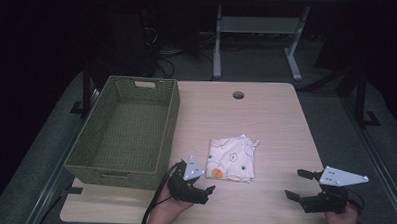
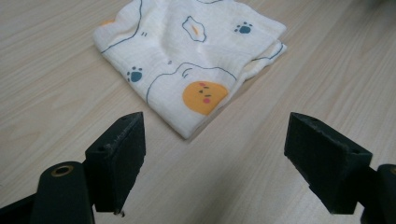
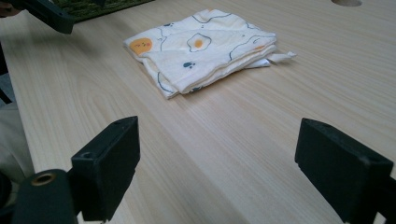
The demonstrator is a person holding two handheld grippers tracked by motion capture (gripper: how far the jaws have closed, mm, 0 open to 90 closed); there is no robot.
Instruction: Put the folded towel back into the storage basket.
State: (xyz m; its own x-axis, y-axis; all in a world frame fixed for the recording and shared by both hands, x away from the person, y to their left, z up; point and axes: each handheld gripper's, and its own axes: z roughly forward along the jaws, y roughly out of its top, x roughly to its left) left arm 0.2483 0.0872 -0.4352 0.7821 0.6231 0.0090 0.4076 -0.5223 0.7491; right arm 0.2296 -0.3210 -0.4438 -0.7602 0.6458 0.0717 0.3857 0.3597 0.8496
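The high view looks forward and down over the whole counter (image 1: 266,114). The left gripper view sits low and close, facing the folded cloth (image 2: 187,60) between its jaws. The right gripper view looks across from farther off, sharing that cloth (image 3: 201,46) and the counter.

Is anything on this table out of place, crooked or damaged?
Only a small thing: the folded cloth lies askew to the table edges, and its layers do not line up; a loose tag or corner sticks out at one side. The green woven basket stands straight. Nothing looks spilled or damaged.
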